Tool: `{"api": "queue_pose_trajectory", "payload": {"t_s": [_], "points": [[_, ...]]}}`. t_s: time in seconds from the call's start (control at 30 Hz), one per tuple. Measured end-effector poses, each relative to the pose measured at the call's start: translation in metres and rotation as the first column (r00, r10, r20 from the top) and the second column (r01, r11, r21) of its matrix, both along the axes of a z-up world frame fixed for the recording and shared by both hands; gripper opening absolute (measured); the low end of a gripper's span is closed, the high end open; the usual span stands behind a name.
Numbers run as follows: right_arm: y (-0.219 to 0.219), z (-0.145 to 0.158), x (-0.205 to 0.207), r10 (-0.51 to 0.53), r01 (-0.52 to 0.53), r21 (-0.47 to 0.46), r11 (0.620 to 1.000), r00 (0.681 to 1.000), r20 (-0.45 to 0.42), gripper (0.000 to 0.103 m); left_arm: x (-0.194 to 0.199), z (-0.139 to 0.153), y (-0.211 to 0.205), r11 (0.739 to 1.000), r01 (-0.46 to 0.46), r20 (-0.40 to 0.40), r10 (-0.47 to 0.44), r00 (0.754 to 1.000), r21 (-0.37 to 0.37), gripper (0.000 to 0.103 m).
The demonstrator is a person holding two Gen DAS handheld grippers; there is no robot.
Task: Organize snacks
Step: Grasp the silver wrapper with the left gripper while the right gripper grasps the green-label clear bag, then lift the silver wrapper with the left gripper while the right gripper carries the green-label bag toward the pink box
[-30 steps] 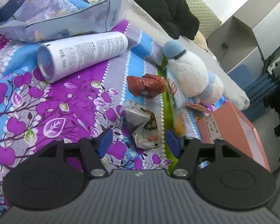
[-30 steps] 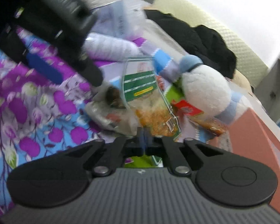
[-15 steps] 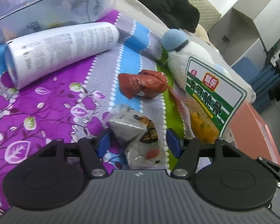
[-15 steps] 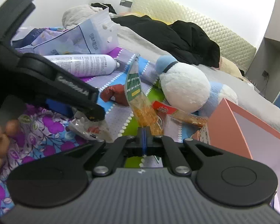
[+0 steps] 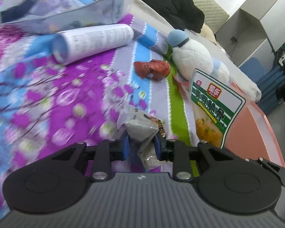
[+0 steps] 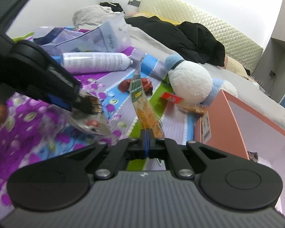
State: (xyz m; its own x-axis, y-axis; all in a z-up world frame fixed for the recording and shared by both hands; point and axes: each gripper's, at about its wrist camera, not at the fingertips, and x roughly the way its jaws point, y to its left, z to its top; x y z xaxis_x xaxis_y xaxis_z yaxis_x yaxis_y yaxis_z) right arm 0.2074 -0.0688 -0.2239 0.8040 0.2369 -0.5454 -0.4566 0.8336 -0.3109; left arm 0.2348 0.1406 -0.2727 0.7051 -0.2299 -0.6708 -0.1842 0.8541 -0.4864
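Note:
My left gripper (image 5: 141,144) has its jaws closing, and the blue pads press on a crumpled grey snack packet (image 5: 142,131) just over the flowered bedspread (image 5: 47,95). The right wrist view shows that gripper (image 6: 81,104) at the left with the packet (image 6: 91,121) hanging from it. My right gripper (image 6: 146,142) is shut on the lower edge of a green-labelled snack bag (image 6: 142,102) with yellow contents, held upright; the bag (image 5: 214,110) stands in front of the pink box (image 5: 256,133). A red snack packet (image 5: 152,69) lies further back on the bed.
A white and blue plush toy (image 6: 190,81) lies beside the open pink box (image 6: 218,117), with a red-labelled packet (image 6: 172,98) against it. A white spray can (image 5: 93,41) and a tissue pack (image 5: 66,13) lie behind. Black clothes (image 6: 190,38) cover the far side.
The left jaws have narrowed from wide apart onto the grey packet. The right gripper has brought the green bag up and over toward the pink box.

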Motion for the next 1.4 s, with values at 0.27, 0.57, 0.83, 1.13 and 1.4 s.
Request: {"api": "queue_pose_trajectory", "payload": {"t_s": [0.27,0.57,0.83,1.13,1.4], "points": [[-0.009,-0.001,-0.062,0.020,-0.021,-0.040,0.999,0.999,-0.033,0.003,-0.088,0.011,-0.001,0.999,-0.025,-0.054,0.024,0.998,-0.019,0.031],[-0.029,-0.002,-0.130,0.051,-0.058,-0.082,0.995,0.994,-0.092,0.003,-0.145,0.023,-0.014,0.999,-0.002,-0.096,0.005,0.995,0.032,0.031],[-0.046,-0.008,-0.161,0.064,-0.072,-0.040,0.997,0.982,-0.176,0.007,-0.170,0.020,-0.023,0.998,-0.005,-0.133,0.013,0.991,0.060,0.031],[-0.080,-0.015,-0.151,0.037,0.046,0.261,0.964,0.952,-0.304,0.080,-0.171,0.024,-0.031,0.996,-0.003,-0.143,0.016,0.990,0.092,0.031],[-0.084,-0.017,-0.130,-0.040,0.134,0.326,0.936,0.959,-0.280,0.082,-0.164,0.019,-0.039,0.992,0.025,-0.161,-0.005,0.987,0.122,0.031]]}}
